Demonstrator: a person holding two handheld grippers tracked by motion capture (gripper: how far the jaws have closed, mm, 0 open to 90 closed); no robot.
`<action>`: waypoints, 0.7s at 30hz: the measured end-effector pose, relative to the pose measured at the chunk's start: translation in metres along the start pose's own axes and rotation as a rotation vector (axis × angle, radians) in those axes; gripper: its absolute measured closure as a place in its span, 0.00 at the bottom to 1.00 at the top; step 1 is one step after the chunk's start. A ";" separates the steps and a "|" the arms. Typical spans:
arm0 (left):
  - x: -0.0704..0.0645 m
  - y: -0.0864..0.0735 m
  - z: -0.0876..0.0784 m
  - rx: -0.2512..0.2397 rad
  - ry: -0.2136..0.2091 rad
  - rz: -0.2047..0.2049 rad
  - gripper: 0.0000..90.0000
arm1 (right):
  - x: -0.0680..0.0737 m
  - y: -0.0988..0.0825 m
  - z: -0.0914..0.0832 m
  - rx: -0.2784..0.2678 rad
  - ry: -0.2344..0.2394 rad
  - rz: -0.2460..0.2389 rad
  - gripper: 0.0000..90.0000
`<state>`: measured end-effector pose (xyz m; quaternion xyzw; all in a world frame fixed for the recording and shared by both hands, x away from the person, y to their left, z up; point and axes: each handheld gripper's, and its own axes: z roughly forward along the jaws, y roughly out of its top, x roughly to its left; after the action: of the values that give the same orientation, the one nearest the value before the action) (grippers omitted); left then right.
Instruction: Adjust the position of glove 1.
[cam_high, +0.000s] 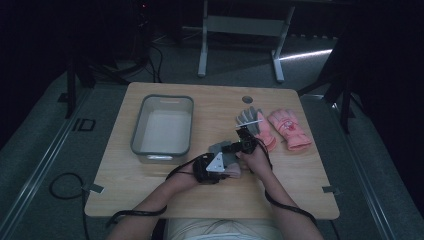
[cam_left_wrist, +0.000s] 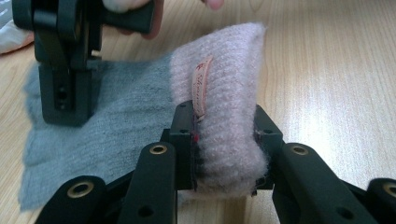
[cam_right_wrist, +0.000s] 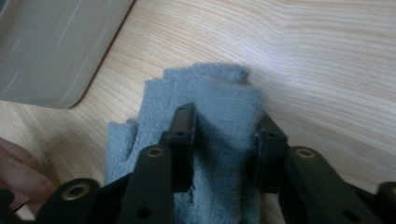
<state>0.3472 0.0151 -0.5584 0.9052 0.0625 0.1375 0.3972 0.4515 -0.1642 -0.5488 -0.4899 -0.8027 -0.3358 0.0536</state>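
Nearest the person, the left gripper (cam_left_wrist: 224, 154) is clenched on the pink cuff (cam_left_wrist: 224, 93) of a knitted glove (cam_high: 223, 150), the wool bunched thick between its pads with a small woven label (cam_left_wrist: 202, 86) caught at the edge of one pad. If that pad is biting mostly label and loose pile, the cuff could slide out as soon as the glove is pulled or lifted. Just beyond, the right gripper (cam_right_wrist: 224, 149) stands over the grey finger end (cam_right_wrist: 219, 107) of the same glove, which lies flat on the table (cam_high: 150, 190) between the two hands; its jaws straddle a raised fold of grey knit and seem to press it, though blur makes it hard to judge how firm that hold is. A weak pinch there would probably let the fingers drop and trail while the cuff end rises. With both ends held, pulling the hands apart could stretch the knit or snag a strand on a pad corner. Each gripper trails a cable across the table edge, and crossing hands might drag one over the glove. Farther out to the left sits the grey bin (cam_high: 162, 125); if the glove is bound for it, a dangling end could catch on the rim. Well to the right lie other gloves (cam_high: 280, 127), pink and grey, near enough for the right forearm to brush them.
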 end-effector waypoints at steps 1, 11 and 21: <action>0.000 0.000 0.000 0.000 0.000 0.000 0.77 | 0.000 0.000 0.000 0.000 0.000 0.000 0.77; -0.001 0.011 -0.008 0.036 0.016 0.050 0.77 | 0.007 -0.002 -0.022 -0.057 -0.033 -0.077 0.81; 0.009 0.032 -0.036 0.014 0.032 0.075 0.77 | 0.022 0.007 -0.050 -0.127 -0.048 -0.128 0.81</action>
<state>0.3450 0.0204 -0.5095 0.9074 0.0358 0.1663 0.3843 0.4335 -0.1756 -0.4979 -0.4481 -0.8104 -0.3770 -0.0182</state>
